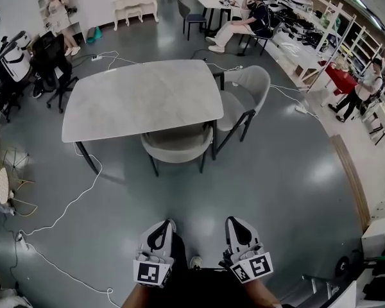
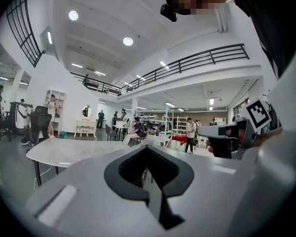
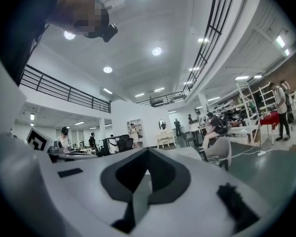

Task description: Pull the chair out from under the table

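Chair (image 1: 177, 144) mostly hidden beneath table (image 1: 141, 98), only curved backrest visible.

No word, number or brand name can be read anywhere in the room, near or far. The only printed signs are the black-and-white square markers (image 1: 151, 273) on the cubes of the left gripper (image 1: 165, 224) and the right gripper (image 1: 234, 223), at the near edge of the head view. They are coded patterns, not letters. Each gripper view also catches one of these markers on the other gripper's cube, equally wordless.
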Demonstrator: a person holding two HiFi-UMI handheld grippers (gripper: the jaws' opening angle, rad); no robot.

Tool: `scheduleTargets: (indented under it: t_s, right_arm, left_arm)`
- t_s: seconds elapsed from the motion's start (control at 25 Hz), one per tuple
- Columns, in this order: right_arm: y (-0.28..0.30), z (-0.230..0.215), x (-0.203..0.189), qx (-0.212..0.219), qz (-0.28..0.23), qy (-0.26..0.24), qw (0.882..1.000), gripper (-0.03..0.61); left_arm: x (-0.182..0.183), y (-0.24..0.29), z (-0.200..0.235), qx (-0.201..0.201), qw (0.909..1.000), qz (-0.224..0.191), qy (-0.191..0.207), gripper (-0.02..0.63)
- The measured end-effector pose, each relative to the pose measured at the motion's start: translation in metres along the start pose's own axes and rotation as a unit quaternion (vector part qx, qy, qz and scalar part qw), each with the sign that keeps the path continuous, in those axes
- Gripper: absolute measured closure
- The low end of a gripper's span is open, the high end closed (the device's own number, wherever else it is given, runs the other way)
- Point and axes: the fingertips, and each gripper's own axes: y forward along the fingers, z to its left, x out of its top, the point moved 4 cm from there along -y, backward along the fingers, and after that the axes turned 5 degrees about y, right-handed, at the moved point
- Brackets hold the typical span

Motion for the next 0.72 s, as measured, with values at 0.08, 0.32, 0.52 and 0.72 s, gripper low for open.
scheduleTargets:
  t_s: [0.08,0.32,0.52,0.72]
  right_arm:
    - [0.021,-0.001,-0.001,-0.003,0.003,0.001,1.0,0.563]
    - [0.089,0.004,-0.004,-0.009,0.011,-0.009,1.0,0.563]
    - [0.133,0.005,-0.005,-0.019,0.019,-0.021,0.999,0.563]
    - [0.174,0.008,-0.004,-0.026,0.029,-0.03,0.999,0.561]
  left_arm:
    - [0.001,0.012,0.017,-0.003,1.0,0.0,0.003,0.606]
    - [-0.002,0.044,0.072,-0.021,0.9995,0.022,-0.005,0.606]
    - [-0.014,0.069,0.116,-0.035,0.999,0.028,0.008,0.604]
    - [-0.023,0.091,0.155,-0.053,0.9977,0.037,0.021,0.606]
